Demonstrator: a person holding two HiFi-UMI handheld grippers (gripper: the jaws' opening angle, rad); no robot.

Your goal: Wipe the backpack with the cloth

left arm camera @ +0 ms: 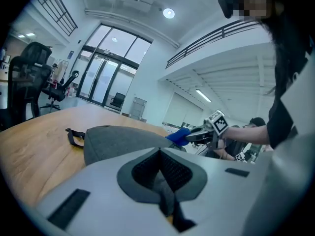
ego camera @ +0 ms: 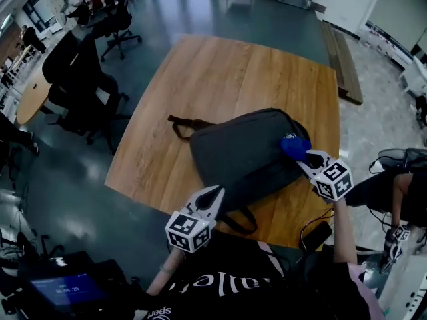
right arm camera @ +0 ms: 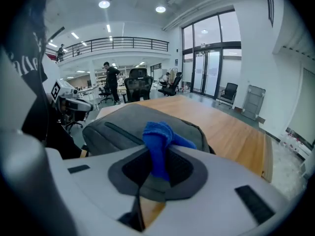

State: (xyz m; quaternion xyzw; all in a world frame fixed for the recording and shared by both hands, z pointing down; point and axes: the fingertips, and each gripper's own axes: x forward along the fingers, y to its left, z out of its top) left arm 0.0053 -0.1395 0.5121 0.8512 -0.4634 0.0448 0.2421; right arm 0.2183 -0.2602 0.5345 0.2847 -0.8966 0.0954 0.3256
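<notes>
A dark grey fabric backpack (ego camera: 247, 155) lies flat just ahead of the jaws. A bunched bright blue cloth (right arm camera: 158, 136) is pinched between the jaws of the right gripper (right arm camera: 157, 176).

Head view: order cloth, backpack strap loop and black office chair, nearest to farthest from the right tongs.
1. Blue cloth, gripped in the right tongs.
2. Strap loop, at the backpack's left end.
3. Black office chair, on the floor, upper left.

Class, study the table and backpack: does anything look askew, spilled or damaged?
Nothing is spilled or visibly damaged. The backpack lies flat on the table, skewed to its edges and close to the near edge, where one strap loop seems to hang over. The blue cloth is bunched in the right gripper's jaws.
</notes>
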